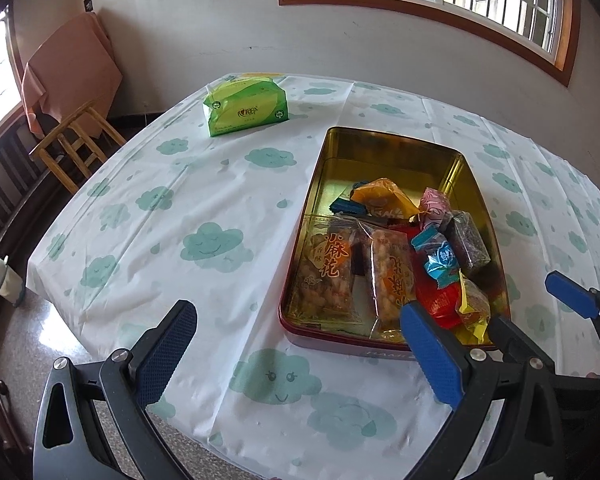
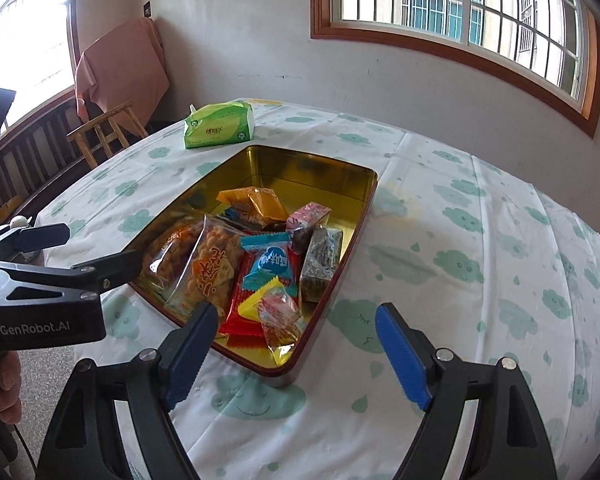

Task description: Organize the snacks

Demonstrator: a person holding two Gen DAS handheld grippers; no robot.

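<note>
A: Blue-padded fingers come first: the left gripper hangs over the near edge of the table, jaws spread wide with nothing between them.

B: And the right gripper?

A: Likewise spread and holding nothing, poised just before the near corner of the tin.

B: Where are the snacks?

A: All inside that gold-lined tin, crowded toward its near end; the far end is bare metal. Two clear bags of fried twists lie side by side on the left. Right of them sits a blue wrapped sweet atop a red packet, with a yellow-edged candy nearest the rim.

B: Anything further back?

A: An orange packet, a pink wrapped piece, and a dark bar in clear wrap along the right wall.

B: Outside the tin?

A: A green tissue pack stands well apart at the far edge of the cloud-printed cloth (a wooden stool is beyond it).
</note>
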